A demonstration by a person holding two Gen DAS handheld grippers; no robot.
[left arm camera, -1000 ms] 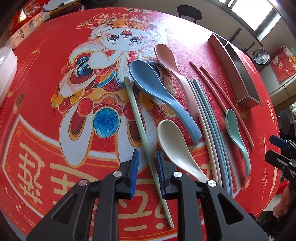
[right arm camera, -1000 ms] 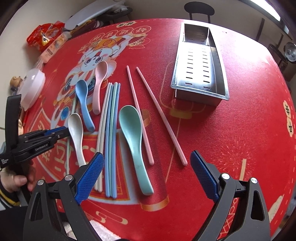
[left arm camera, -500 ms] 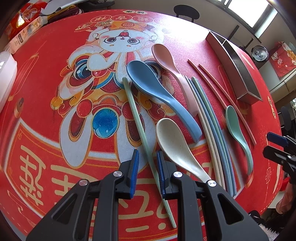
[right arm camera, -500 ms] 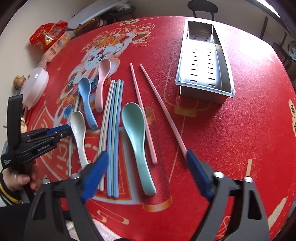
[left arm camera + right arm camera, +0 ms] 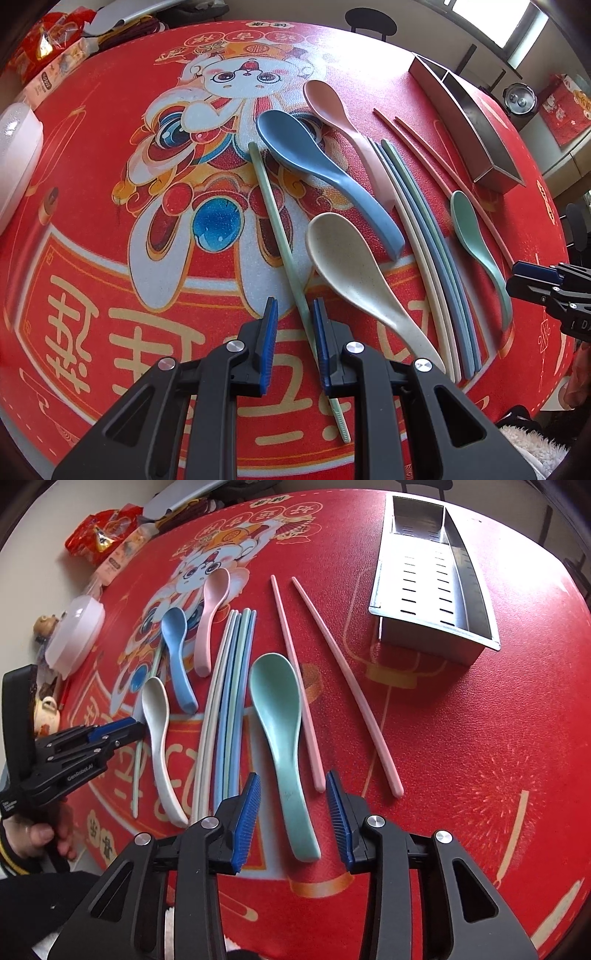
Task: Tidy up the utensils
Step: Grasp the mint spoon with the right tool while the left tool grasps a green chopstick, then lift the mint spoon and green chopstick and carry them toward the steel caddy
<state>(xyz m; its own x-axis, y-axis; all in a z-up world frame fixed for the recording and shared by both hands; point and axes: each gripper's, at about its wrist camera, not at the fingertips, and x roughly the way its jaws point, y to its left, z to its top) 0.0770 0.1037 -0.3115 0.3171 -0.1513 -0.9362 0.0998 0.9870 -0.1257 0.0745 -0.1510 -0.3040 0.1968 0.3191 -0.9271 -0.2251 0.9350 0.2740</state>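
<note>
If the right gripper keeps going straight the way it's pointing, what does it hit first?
Most likely the handle of the teal spoon, which lies between the closing jaws of the right gripper. The pads look clear of it, though depth is hard to judge.

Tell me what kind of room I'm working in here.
Probably a home dining area: a round table with a red festive rabbit cloth, a chair behind it, snack packets by the wall, and a steel utensil holder.
</note>
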